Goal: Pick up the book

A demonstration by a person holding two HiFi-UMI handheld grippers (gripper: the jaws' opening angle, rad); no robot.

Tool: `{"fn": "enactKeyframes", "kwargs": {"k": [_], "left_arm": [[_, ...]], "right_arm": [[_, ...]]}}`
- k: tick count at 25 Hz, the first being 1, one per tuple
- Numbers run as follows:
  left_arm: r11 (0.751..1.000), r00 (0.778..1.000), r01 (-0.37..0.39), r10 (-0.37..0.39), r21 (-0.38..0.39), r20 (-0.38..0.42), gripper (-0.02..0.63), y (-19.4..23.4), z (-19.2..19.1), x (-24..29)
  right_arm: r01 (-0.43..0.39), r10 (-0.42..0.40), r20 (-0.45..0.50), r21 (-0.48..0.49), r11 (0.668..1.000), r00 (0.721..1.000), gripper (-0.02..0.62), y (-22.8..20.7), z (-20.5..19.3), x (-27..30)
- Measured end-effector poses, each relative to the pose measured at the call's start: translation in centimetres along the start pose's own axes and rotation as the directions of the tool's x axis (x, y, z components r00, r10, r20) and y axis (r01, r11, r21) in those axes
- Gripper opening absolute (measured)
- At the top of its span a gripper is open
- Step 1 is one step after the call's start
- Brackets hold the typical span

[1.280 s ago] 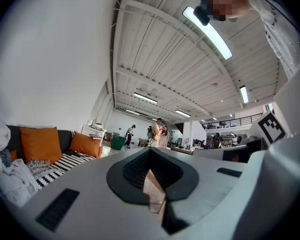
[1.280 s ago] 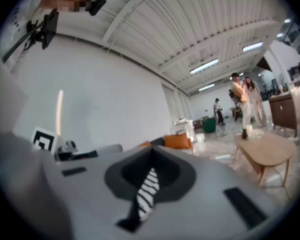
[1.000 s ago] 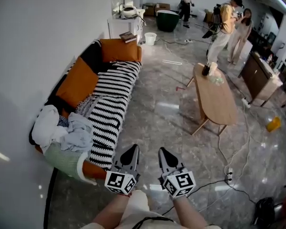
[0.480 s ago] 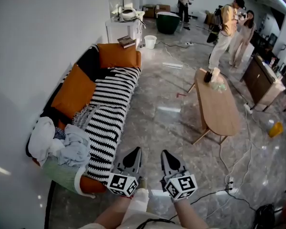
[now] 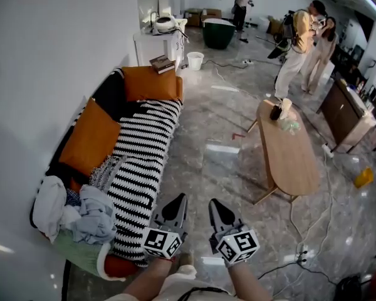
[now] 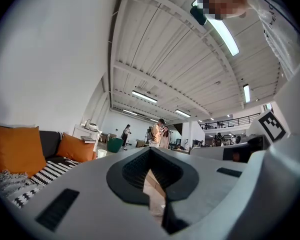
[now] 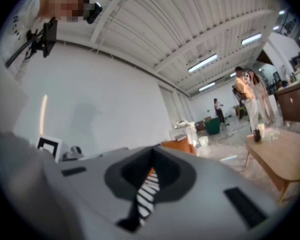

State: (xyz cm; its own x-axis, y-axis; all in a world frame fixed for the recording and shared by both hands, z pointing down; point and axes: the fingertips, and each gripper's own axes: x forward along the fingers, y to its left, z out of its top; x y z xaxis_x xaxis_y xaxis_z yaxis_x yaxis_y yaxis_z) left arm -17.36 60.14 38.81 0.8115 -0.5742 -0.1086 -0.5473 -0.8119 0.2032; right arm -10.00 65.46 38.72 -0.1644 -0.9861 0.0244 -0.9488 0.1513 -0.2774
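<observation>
1. The left gripper (image 5: 177, 197) has its jaws pressed together and nothing is between them. In the left gripper view only a thin slit stays between them, and a little of the floor shows through it.
2. The right gripper (image 5: 214, 201) is closed in the same way and holds nothing. Through its slit, in the right gripper view, a piece of the striped blanket (image 5: 141, 149) is visible.
3. Both grippers hang side by side over the floor near the close end of the sofa (image 5: 116, 89). The arms behind them are cut off by the lower edge of the head view.
4. The book (image 5: 161, 63) lies on the orange cushion (image 5: 150, 83) at the far end of the sofa, just beside a white cabinet (image 5: 153, 42) and well apart from both grippers. It is small and dark, and its cover cannot be read.
5. A pile of clothes (image 5: 81, 212) hides the close end of the seat.
6. A wooden table (image 5: 291, 152) stands to the right. The small things on its far end are hard to make out.
</observation>
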Motion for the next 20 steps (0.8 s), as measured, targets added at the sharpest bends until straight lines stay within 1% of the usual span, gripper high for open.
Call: {"fn": "enactKeyframes", "kwargs": {"k": [2, 6, 13, 20], "left_arm": [[1.000, 1.000, 0.003, -0.003, -0.001, -0.004, 0.021, 1.0, -0.3, 0.9], [1.000, 1.000, 0.012, -0.012, -0.001, -0.014, 0.021, 2.4, -0.8, 2.6], [1.000, 0.999, 0.018, -0.018, -0.009, -0.028, 0.023, 3.4, -1.4, 4.8], [1.000, 1.000, -0.018, 0.017, -0.012, -0.022, 0.021, 6.0, -1.7, 8.3]], "right_arm": [[0.003, -0.003, -0.001, 0.009, 1.000, 1.000, 0.014, -0.6, -0.2, 1.2], [0.007, -0.008, -0.012, -0.006, 1.000, 1.000, 0.014, -1.4, -0.6, 3.2], [0.011, -0.011, -0.030, 0.014, 1.000, 0.999, 0.014, -3.2, -0.8, 5.5], [-0.022, 0.022, -0.035, 0.011, 1.000, 0.999, 0.014, -5.5, -0.3, 9.6]]}}
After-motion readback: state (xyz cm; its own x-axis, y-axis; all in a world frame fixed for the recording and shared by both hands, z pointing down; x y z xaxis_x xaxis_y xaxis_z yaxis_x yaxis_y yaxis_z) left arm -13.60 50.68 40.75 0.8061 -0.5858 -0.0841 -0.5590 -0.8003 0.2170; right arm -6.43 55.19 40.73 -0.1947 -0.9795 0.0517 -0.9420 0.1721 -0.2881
